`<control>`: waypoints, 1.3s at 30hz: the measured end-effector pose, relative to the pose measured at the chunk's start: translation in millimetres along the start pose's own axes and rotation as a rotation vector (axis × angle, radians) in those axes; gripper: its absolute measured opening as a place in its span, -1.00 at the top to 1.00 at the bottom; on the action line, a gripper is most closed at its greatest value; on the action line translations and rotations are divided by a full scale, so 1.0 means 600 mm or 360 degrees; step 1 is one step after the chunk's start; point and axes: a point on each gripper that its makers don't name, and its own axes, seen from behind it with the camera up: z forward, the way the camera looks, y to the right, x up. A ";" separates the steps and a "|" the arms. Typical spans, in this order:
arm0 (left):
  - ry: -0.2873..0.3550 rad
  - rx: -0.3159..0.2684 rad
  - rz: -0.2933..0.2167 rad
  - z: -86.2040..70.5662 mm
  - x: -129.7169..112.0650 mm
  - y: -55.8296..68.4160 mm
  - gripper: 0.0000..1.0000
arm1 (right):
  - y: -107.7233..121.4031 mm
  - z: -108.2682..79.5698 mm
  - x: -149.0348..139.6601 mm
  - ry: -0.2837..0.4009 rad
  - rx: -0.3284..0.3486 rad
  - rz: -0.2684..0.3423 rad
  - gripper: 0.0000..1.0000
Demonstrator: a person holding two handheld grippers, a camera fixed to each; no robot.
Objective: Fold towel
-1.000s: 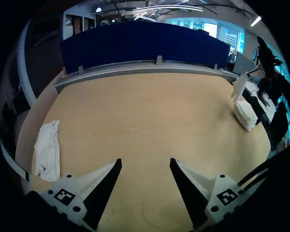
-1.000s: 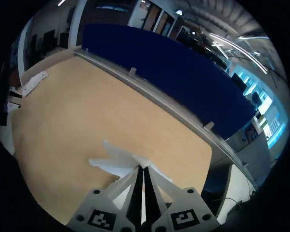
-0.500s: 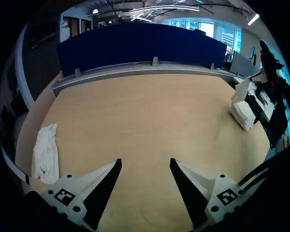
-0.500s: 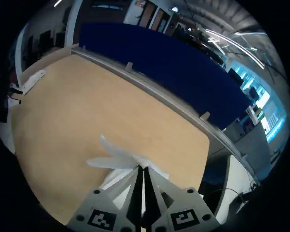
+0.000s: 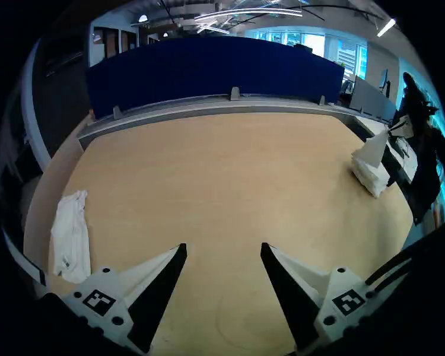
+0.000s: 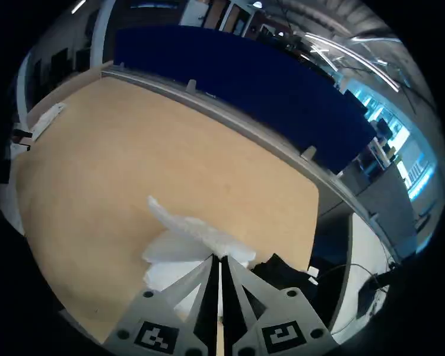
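Cloth [image 5: 68, 237]: white and crumpled, lying at the table's left edge, near the left finger of the left gripper. In the right gripper view it [image 6: 47, 118] is a small pale strip at the far left edge.
Left gripper [image 5: 222, 245]: fingers spread wide with nothing between them, held over bare wood.
Table [image 5: 222, 172]: a broad, light wood top with a faint ring mark between the fingers. In the right gripper view it [image 6: 133, 160] runs off to the left.
Rail [image 5: 222, 107]: grey, with small clips, along the far edge.
Partition [image 5: 210, 68]: dark blue, standing upright just behind the rail.
Room: an open office with strip lights [image 5: 246, 12] overhead and bright windows [image 5: 335, 47] at the back right.
Stack [image 5: 371, 175]: folded white towels at the table's right end, close to the edge.
Towel [image 5: 378, 147]: white, lifted to a peak above the stack. In the right gripper view it [image 6: 193, 228] fans out leftward from the fingertips.
Right gripper [image 6: 220, 258]: fingers pinched together on the towel, over the stack [image 6: 166, 261].
Person [image 5: 424, 142]: a dark figure at the right end, too dark to make out.
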 end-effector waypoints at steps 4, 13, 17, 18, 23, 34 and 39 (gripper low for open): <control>0.0001 -0.0004 0.0003 -0.002 0.000 -0.001 -0.85 | -0.010 0.000 -0.019 -0.0015 0.0005 0.0029 0.96; 0.0002 -0.0013 0.0019 -0.002 0.000 0.001 -0.85 | -0.025 0.002 -0.034 -0.0029 -0.0004 0.0051 0.96; 0.0005 -0.0016 0.0026 -0.004 0.001 0.002 -0.85 | -0.018 0.004 -0.052 -0.0061 -0.0033 0.0051 0.96; 0.0005 -0.0016 0.0027 -0.005 0.001 0.002 -0.84 | -0.015 0.005 -0.058 -0.0072 -0.0041 0.0052 0.96; 0.0001 -0.0013 0.0033 -0.006 -0.001 0.000 -0.85 | -0.009 0.011 -0.101 -0.0142 -0.0060 0.0083 0.96; -0.0020 0.0004 0.0060 -0.010 -0.010 -0.001 -0.84 | -0.017 0.041 -0.202 -0.0299 -0.0068 0.0193 0.96; -0.0030 0.0015 0.0074 -0.011 -0.011 -0.002 -0.85 | -0.016 0.058 -0.235 -0.0361 -0.0091 0.0216 0.96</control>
